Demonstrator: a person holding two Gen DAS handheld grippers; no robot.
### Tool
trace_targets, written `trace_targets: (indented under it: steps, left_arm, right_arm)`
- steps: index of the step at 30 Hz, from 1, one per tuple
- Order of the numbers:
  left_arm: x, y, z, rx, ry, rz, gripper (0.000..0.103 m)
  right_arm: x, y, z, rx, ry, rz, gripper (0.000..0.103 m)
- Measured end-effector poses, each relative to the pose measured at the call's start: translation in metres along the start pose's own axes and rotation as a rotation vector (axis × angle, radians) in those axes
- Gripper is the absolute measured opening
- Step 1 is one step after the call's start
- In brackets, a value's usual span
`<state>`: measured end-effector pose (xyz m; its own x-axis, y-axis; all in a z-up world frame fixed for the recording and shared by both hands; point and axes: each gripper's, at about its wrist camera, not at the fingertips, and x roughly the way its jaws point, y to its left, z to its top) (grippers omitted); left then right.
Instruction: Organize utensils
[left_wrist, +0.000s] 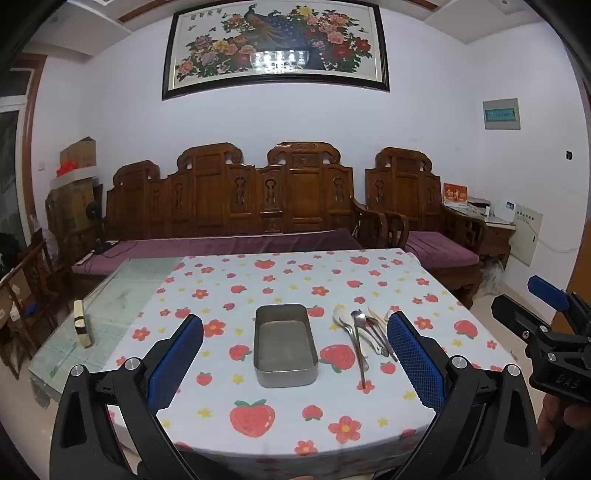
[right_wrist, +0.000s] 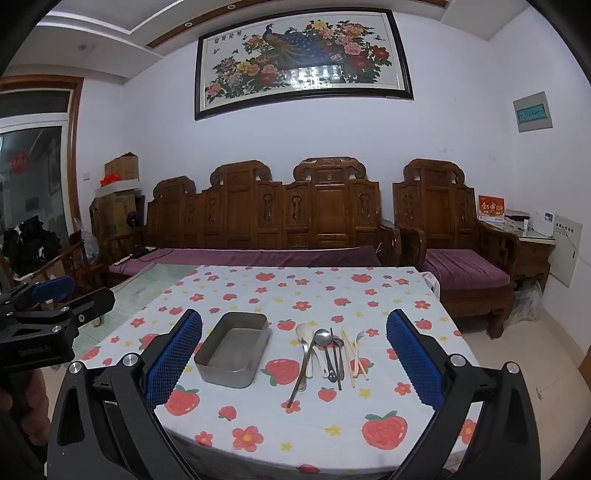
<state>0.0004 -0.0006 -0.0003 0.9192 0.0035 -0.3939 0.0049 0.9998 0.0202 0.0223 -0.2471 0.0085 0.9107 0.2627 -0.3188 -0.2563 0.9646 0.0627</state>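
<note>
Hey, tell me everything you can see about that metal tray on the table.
The tray is a rectangular, grey, dull-finished metal container with rounded corners and low upright walls. It looks empty; its flat bottom shows. It sits upright on the strawberry-print tablecloth, just left of the pile of utensils and apart from it. Nothing touches it but the cloth. Both grippers are open and held short of it.

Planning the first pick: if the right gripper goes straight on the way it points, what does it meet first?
Probably the utensil pile on the strawberry tablecloth, with the right gripper held open; the metal tray lies just left. Depth is unclear.
</note>
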Motion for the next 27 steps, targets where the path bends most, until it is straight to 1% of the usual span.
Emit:
trace_targets:
  steps: [1,17,18,27]
  left_arm:
    - [0.0001,0.0,0.0,0.0,0.0,0.0,0.097]
    - [0.0064,0.0006,0.0017,0.003,-0.006,-0.002,0.097]
    - [0.0,0.0005,-0.0001,-0.002,-0.012,-0.001,0.097]
    - [0.0027,0.0012,0.0001,-0.002,-0.011,-0.002,0.097]
  right_arm:
    - [0.0012,-0.0009,0.0,0.013,0.016,0.002,0.101]
    - [0.0003,-0.0009,-0.0001,0.015,0.01,0.004,0.101]
    - [0.0002,-0.001,-0.0001,0.014,0.01,0.003,0.101]
    - [-0.0003,-0.0017,0.0001,0.014,0.008,0.001,0.101]
